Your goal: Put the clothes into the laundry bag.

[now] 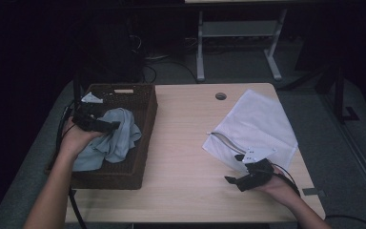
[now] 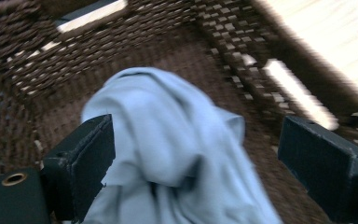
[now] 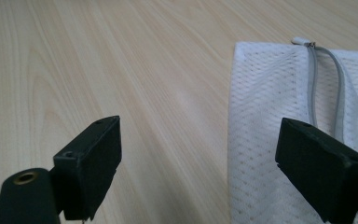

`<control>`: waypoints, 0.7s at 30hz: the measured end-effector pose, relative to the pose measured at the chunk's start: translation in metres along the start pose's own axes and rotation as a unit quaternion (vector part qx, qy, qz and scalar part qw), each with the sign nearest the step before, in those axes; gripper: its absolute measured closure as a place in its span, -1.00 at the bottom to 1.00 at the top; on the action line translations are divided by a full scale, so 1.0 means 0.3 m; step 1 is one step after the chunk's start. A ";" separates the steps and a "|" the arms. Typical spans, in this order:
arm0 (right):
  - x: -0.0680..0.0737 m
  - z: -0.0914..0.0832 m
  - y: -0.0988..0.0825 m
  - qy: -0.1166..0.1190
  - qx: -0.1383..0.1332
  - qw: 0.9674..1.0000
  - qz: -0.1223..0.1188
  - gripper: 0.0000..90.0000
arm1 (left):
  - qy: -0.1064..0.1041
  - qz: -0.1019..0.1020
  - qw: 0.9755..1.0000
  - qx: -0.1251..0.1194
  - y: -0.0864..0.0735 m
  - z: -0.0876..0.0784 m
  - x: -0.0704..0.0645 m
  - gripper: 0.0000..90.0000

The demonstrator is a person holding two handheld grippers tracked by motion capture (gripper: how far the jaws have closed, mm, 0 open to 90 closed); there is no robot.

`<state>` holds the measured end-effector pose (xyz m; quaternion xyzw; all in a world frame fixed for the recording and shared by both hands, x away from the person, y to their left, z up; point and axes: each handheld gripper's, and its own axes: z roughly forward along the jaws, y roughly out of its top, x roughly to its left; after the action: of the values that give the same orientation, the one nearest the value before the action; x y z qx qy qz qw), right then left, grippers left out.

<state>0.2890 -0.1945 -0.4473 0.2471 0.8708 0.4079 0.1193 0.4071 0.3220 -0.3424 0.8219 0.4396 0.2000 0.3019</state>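
- The basket (image 1: 143, 143), dark brown wicker, stood at the table's (image 1: 181, 191) left edge; a handle slot showed in its far wall; a pale blue cloth (image 1: 119, 136) lay heaped inside it, one fold draped over the near left rim.
- The left gripper (image 1: 116, 125) hung over the basket, above the cloth, pointing right; in the left gripper view its jaws stood spread wide, the cloth (image 2: 168, 149) bunched up between them; the left jaw sat just beside the fabric, though whether it touched I could not tell; the right jaw was well clear of it; nothing was pinched; that view was blurred.
- The middle of the table lay bare, light wood; a round cable hole (image 1: 220, 96) sat near the far edge.
- A white mesh bag (image 1: 262, 124) lay flat on the table's right part; its grey zipper (image 3: 324, 79) was partly open.
- The right gripper (image 1: 233, 181) sat low at the bag's near corner, pointing left; in its own view the jaws were spread, the left over bare wood, the right over the mesh (image 3: 265, 154); they gripped nothing.
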 end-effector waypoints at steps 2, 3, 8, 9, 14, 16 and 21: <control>0.008 -0.005 -0.003 -0.006 0.009 1.000 0.002 -0.70 | 0.004 -0.007 1.000 0.008 0.000 0.030 0.027 -0.77; 0.012 -0.008 -0.005 -0.010 0.013 1.000 0.000 -0.70 | 0.007 -0.013 1.000 0.011 0.000 0.045 0.039 -0.77; 0.021 -0.019 -0.011 -0.024 0.022 0.999 0.003 -0.68 | 0.022 -0.020 0.999 0.030 -0.012 0.116 0.086 -0.77; 0.021 -0.019 -0.012 -0.025 0.025 0.999 0.002 -0.68 | 0.021 -0.025 0.999 0.035 -0.017 0.130 0.094 -0.77; 0.018 -0.019 -0.012 -0.021 0.031 0.999 0.009 -0.68 | 0.015 -0.043 0.998 0.051 -0.045 0.187 0.118 -0.79; 0.016 -0.017 -0.013 -0.020 0.034 0.999 0.010 -0.68 | 0.009 -0.043 0.998 0.050 -0.055 0.207 0.121 -0.79; 0.016 -0.014 -0.013 -0.017 0.037 0.999 0.010 -0.68 | 0.001 -0.053 0.996 0.077 -0.091 0.254 0.135 -0.79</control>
<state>0.2819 -0.1968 -0.4477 0.2672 0.8805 0.3724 0.1212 0.4577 0.3436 -0.4144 0.8178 0.4975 0.1502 0.2473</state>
